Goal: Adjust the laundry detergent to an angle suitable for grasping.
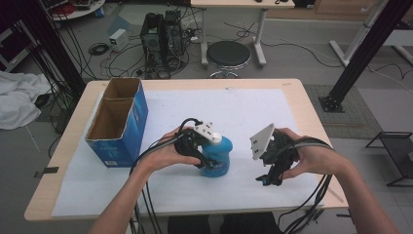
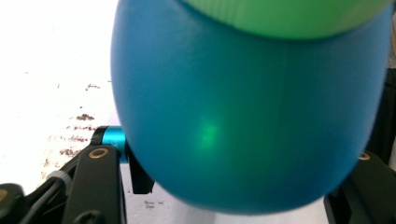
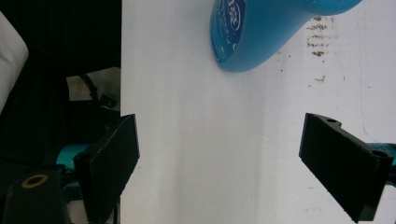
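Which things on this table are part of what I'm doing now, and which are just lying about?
In the job: blue bottle, left gripper around it, right gripper open beside it.
Lying about: blue cardboard box, white sheet, stool behind the table.

The blue plastic bottle (image 1: pixel 217 157) stands upright on the white sheet (image 1: pixel 253 112), near the middle of the table's front part. Its body is round and wide, with a pale cap on top and a printed label on its lower front (image 3: pixel 232 18).
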`<state>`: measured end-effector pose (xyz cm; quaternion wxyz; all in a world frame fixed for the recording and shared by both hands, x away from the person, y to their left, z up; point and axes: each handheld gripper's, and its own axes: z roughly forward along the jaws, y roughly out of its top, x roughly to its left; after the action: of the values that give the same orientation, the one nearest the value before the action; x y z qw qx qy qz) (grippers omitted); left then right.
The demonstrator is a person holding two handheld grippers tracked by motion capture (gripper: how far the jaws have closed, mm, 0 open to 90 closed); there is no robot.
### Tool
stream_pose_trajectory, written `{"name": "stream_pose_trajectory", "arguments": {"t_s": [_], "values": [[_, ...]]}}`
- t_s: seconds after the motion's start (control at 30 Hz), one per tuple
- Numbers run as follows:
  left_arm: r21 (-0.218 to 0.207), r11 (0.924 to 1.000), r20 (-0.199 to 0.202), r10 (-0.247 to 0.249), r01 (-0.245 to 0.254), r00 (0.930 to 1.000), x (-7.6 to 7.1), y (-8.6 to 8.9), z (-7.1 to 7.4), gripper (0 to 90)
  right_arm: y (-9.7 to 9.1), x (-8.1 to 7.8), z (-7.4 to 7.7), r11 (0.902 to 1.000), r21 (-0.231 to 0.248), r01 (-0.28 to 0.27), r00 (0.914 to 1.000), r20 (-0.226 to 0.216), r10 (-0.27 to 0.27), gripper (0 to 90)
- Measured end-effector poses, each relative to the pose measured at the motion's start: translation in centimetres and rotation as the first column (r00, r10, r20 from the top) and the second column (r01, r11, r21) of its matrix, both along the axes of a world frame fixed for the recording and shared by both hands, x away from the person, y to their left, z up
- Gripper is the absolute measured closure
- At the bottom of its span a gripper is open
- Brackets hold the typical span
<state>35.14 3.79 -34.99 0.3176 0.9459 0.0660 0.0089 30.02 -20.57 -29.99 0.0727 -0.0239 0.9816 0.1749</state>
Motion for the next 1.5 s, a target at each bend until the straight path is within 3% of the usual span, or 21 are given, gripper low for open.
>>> {"name": "stream_pose_trajectory", "arguments": {"t_s": [0.03, 0.07, 0.17, 0.2, 0.27, 0.47, 0.57, 0.77, 0.8, 0.83, 0.87, 0.97, 1.07, 1.1, 1.17, 1.23, 1.27, 1.3, 1.37, 1.4, 1.5], "values": [[-0.028, 0.9994, -0.016, 0.022, -0.023, 0.9996, -0.2, -0.1, -0.1, 36.9, 0.0, 0.0, 0.0, 1.0, 0.001, 0.003, 1.0, 0.001, -0.003, 11.3], [-0.009, 0.9999, -0.007, 0.005, -0.005, 1.0, -0.1, 0.0, 0.0, 36.9, 0.0, 0.0, 0.0, 1.0, 0.004, 0.001, 1.0, 0.002, -0.001, 11.4], [-0.032, 0.9992, -0.017, 0.024, -0.025, 0.9996, -0.2, 0.0, 0.0, 36.9, -0.1, 0.0, -0.1, 1.0, 0.006, 0.002, 1.0, 0.001, -0.002, 11.4], [0.0, 1.0, -0.006, -0.004, 0.004, 1.0, -0.1, 0.1, 0.1, 36.9, -0.1, 0.0, -0.1, 1.0, 0.006, 0.003, 1.0, 0.002, -0.003, 11.4], [-0.032, 0.999, -0.023, 0.031, -0.031, 0.9993, -0.3, 0.0, 0.0, 36.8, -0.1, 0.0, -0.1, 1.0, 0.006, 0.0, 1.0, 0.003, 0.0, 11.3], [0.008, 0.9999, 0.007, 0.009, -0.009, 0.9999, -0.2, 0.3, 0.7, 34.6, -0.1, 0.0, 0.0, 1.0, 0.005, 0.001, 1.0, 0.003, -0.001, 11.4], [-0.003, 0.9992, 0.0, 0.041, -0.041, 0.9992, -0.3, 0.3, 1.0, 32.4, -0.1, 0.0, 0.0, 1.0, 0.003, 0.003, 1.0, 0.005, -0.003, 11.3], [0.006, 0.9991, 0.012, 0.042, -0.042, 0.999, -0.3, 0.4, 1.5, 29.7, -0.1, 0.0, 0.1, 1.0, 0.003, 0.0, 1.0, 0.008, 0.0, 11.4], [0.041, 0.9991, 0.023, 0.012, -0.013, 0.9997, -0.2, 0.5, 1.7, 29.7, 0.0, 0.0, 0.1, 1.0, 0.002, 0.001, 1.0, 0.007, -0.001, 11.3], [0.01, 0.9991, 0.009, 0.041, -0.042, 0.9991, -0.4, 0.4, 1.5, 29.7, 0.0, 0.0, 0.1, 1.0, 0.002, 0.0, 1.0, 0.007, 0.0, 11.3], [0.046, 0.9989, 0.02, 0.007, -0.008, 0.9998, -0.2, 0.5, 1.7, 29.7, 0.0, 0.0, 0.1, 1.0, 0.005, 0.001, 1.0, 0.009, -0.001, 11.4], [0.033, 0.9989, 0.008, 0.033, -0.033, 0.9994, -0.5, 0.4, 1.6, 29.7, 0.0, 0.0, 0.1, 1.0, 0.002, 0.005, 0.9999, 0.009, -0.005, 11.3], [0.055, 0.9982, 0.002, 0.024, -0.024, 0.9997, -0.4, 0.6, 2.0, 29.7, -0.1, 0.0, 0.2, 1.0, 0.004, 0.005, 0.9999, 0.01, -0.005, 11.3], [0.088, 0.9961, 0.012, 0.0, -0.001, 0.9999, -0.2, 0.7, 2.2, 29.7, -0.1, 0.0, 0.2, 1.0, 0.002, 0.004, 1.0, 0.009, -0.004, 11.4], [0.11, 0.9937, 0.019, 0.018, -0.02, 0.9996, -0.2, 0.9, 2.6, 29.7, -0.1, 0.0, 0.2, 1.0, 0.001, 0.005, 0.9999, 0.011, -0.005, 11.3], [0.165, 0.9863, 0.024, -0.002, -0.002, 0.9997, 0.3, 1.3, 3.3, 29.7, -0.1, 0.0, 0.2, 1.0, 0.004, 0.002, 0.9999, 0.013, -0.002, 11.4], [0.154, 0.988, 0.016, 0.009, -0.011, 0.9998, 0.3, 1.4, 3.4, 29.7, -0.1, 0.0, 0.2, 1.0, 0.007, 0.002, 0.9999, 0.012, -0.002, 11.3], [0.186, 0.9824, 0.028, 0.009, -0.014, 0.9996, 0.6, 1.7, 3.9, 28.6, -0.1, 0.0, 0.2, 1.0, 0.003, -0.001, 0.9999, 0.012, 0.001, 11.4], [0.198, 0.9799, 0.026, 0.021, -0.026, 0.9994, 0.8, 2.1, 4.3, 21.1, 0.0, 0.1, 0.3, 1.0, 0.0, 0.004, 0.9999, 0.015, -0.004, 11.3], [0.187, 0.9812, 0.027, 0.044, -0.049, 0.9986, 0.9, 2.3, 4.5, 21.1, 0.0, 0.1, 0.3, 1.0, 0.001, 0.007, 0.9999, 0.013, -0.007, 11.4], [0.221, 0.973, 0.036, 0.059, -0.065, 0.9976, 1.4, 2.8, 5.3, 21.0, 0.0, 0.2, 0.3, 0.9999, -0.002, 0.011, 0.9998, 0.014, -0.011, 11.3]]}}
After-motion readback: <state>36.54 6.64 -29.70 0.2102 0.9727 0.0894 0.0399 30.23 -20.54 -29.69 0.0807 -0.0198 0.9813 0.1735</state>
